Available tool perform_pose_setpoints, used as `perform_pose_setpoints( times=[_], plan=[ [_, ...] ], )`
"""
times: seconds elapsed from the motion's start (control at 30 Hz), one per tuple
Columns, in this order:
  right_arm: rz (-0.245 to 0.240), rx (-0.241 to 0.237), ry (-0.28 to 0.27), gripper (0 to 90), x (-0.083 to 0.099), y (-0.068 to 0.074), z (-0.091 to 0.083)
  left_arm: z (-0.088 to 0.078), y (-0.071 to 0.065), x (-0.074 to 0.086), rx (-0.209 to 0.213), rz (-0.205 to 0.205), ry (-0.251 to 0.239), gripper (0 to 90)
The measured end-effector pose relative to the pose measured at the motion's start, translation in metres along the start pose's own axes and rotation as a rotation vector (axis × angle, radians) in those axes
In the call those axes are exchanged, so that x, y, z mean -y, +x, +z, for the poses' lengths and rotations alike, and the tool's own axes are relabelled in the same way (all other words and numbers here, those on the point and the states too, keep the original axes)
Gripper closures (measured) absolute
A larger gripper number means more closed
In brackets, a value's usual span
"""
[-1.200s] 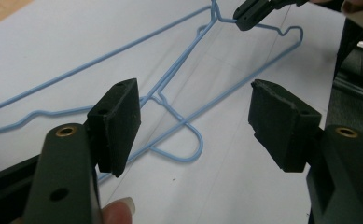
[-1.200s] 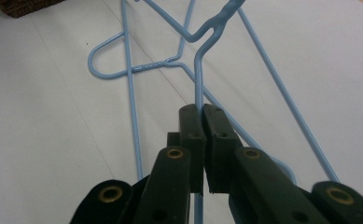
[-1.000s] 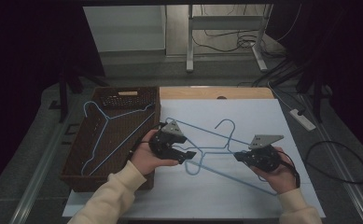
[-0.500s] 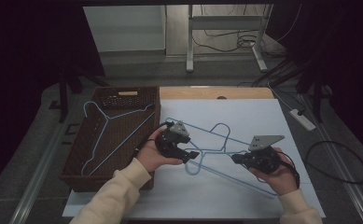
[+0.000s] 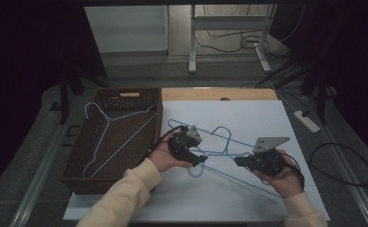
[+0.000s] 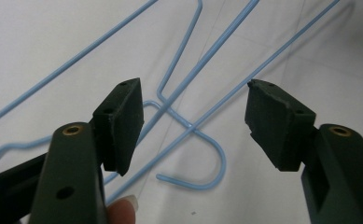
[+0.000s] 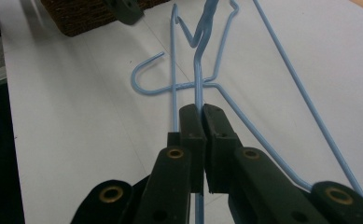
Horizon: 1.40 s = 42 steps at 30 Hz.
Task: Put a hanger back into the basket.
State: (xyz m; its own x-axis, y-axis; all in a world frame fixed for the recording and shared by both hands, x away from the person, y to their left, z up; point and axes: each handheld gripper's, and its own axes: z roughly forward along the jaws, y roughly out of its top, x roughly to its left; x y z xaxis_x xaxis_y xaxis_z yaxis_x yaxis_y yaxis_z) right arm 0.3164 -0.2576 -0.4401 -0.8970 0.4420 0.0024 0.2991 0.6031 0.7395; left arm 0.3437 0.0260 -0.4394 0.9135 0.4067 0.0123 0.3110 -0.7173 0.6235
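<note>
Two blue wire hangers (image 5: pixel 229 156) lie tangled on the white table (image 5: pixel 267 118). The right gripper (image 7: pixel 201 109) has its jaws clamped on one hanger's wire. The left gripper (image 6: pixel 193 126) hovers over the hooks, its jaws apart and just closing a little, nothing pinched. No readable writing.

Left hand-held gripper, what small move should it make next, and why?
Probably lower the left hand-held gripper and close on the hanger hook: its jaws, just closing a little, stand open above the hook, while the right hand-held gripper pinches a blue wire hanger.
</note>
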Motion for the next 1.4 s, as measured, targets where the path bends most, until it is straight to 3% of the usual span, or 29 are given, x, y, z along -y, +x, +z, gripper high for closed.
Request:
perform_pose_setpoints(
  times=[0.2, 0.27, 0.37, 0.57, 0.83, 1.07, 1.2, 1.4],
  plan=[
    [0.003, -0.005, -0.009, 87.8, 0.001, -0.001, -0.001, 0.014, -0.002, -0.005, -0.036, 0.073, 0.023, 43.4],
    [0.004, -0.005, -0.009, 87.9, 0.001, -0.001, -0.001, 0.016, -0.003, -0.005, -0.048, 0.084, 0.026, 49.2],
    [0.006, -0.011, -0.017, 87.8, 0.002, -0.002, -0.002, 0.024, -0.004, -0.006, -0.099, 0.124, 0.039, 58.0],
    [0.007, -0.010, -0.030, 87.8, 0.002, -0.003, -0.003, 0.025, -0.007, -0.008, -0.132, 0.168, 0.034, 72.7],
    [0.007, 0.015, -0.049, 87.7, 0.004, -0.004, -0.007, 0.022, -0.016, -0.010, -0.192, 0.261, 0.024, 79.1],
    [0.001, 0.053, -0.072, 87.3, 0.004, -0.005, -0.014, 0.015, -0.023, -0.013, -0.211, 0.310, 0.010, 82.5],
    [-0.001, 0.081, -0.095, 86.4, 0.004, -0.006, -0.018, 0.010, -0.029, -0.015, -0.202, 0.339, 0.015, 85.5],
    [0.008, 0.131, -0.158, 76.9, 0.004, -0.006, -0.025, 0.001, -0.035, -0.017, -0.178, 0.322, -0.007, 86.6]
  ],
)
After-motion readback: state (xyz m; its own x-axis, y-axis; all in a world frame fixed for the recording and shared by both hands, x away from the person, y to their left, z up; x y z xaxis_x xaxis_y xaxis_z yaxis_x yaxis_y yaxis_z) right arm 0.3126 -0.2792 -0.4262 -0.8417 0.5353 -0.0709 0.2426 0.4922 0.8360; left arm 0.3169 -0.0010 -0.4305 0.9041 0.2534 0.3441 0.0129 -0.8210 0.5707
